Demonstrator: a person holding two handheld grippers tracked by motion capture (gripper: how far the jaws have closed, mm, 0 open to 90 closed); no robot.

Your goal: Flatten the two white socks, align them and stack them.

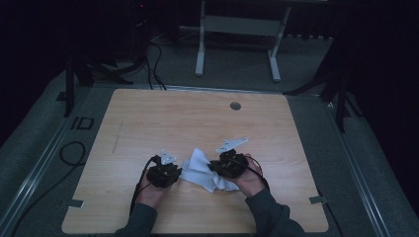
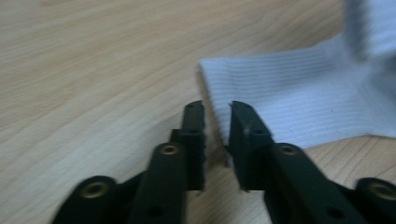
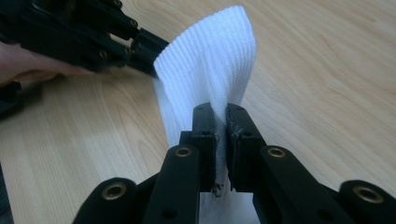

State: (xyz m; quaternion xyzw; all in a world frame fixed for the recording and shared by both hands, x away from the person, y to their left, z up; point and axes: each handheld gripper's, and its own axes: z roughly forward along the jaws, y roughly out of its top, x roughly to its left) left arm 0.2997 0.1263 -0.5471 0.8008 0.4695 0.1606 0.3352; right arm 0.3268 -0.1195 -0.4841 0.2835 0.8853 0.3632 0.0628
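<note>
Gripping a plain white cloth (image 3: 210,65), unlabelled, the right gripper (image 3: 221,116) lifts one fold.

We note a white ribbed cloth (image 1: 203,174), rumpled on the table's (image 1: 148,123) near half, one fold lifted upright.
</note>
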